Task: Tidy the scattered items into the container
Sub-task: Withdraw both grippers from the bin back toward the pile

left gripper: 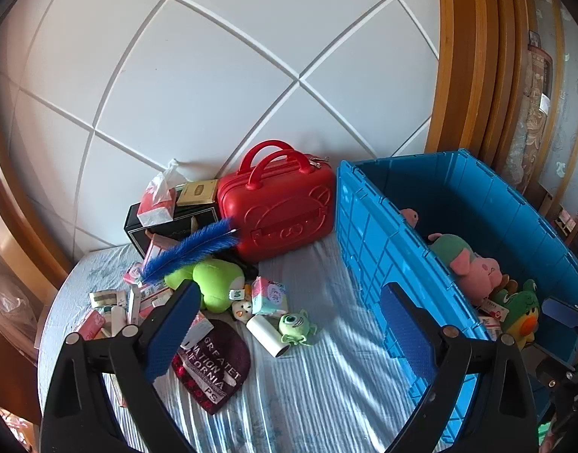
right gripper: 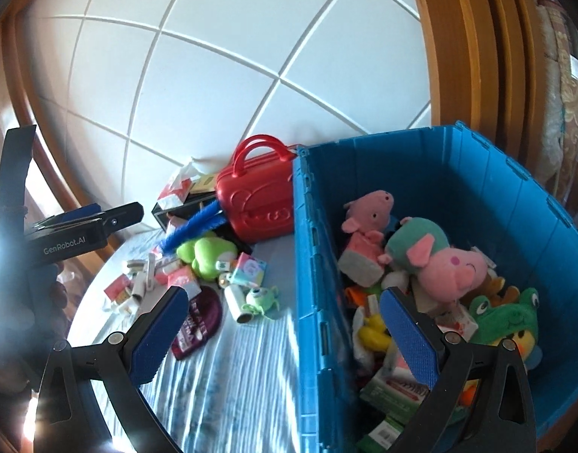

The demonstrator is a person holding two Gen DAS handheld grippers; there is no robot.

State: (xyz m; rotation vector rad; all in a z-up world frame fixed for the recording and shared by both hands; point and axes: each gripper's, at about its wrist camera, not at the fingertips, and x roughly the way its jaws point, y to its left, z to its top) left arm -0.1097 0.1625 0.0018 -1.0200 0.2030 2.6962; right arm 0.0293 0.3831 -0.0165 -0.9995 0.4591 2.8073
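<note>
Left gripper (left gripper: 289, 328): "GenRobot.AI" is printed; fingers spread wide, nothing held.
Right gripper (right gripper: 285, 336): likewise spread, nothing held.
Maroon cap (left gripper: 213, 368): "GREATET NATION", "…FORNIA" are read.

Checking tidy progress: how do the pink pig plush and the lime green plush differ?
The pink pig plush lies inside the blue crate among other toys; the lime green plush lies out on the bed beside the red case. A blue feather overlaps the green one. Both are soft toys, ungripped.

Scattered toys (left gripper: 213, 283) beside part-filled blue bin (left gripper: 368, 234)
</note>
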